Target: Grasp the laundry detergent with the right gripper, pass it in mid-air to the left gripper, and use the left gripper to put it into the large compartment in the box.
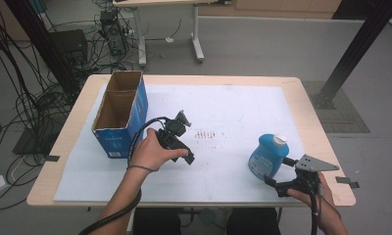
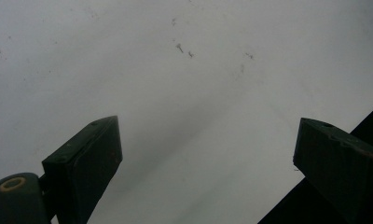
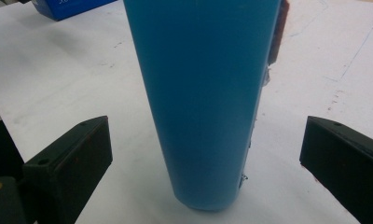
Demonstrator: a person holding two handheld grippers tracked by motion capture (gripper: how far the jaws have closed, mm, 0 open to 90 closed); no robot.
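So far: nothing gripped yet.
Bottle: the blue bottle [image 1: 267,156] stands upright at about 4 o'clock on the bench [image 1: 311,117].
Right tool [image 3: 206,154]: jaws spread wide, flanking the bottle, not touching.
Left tool [image 2: 208,154]: spread, empty, over bare sheet.
Left to do: close, lift, likely carry toward the open box [image 1: 119,115] at 10 o'clock.

Blue plastic bottle with white cap [image 1: 267,155] upright on white-covered wooden table [image 1: 233,105], right gripper [image 1: 271,180] just beside its base, left gripper [image 1: 183,116] mid-table near open blue cardboard box [image 1: 120,115].
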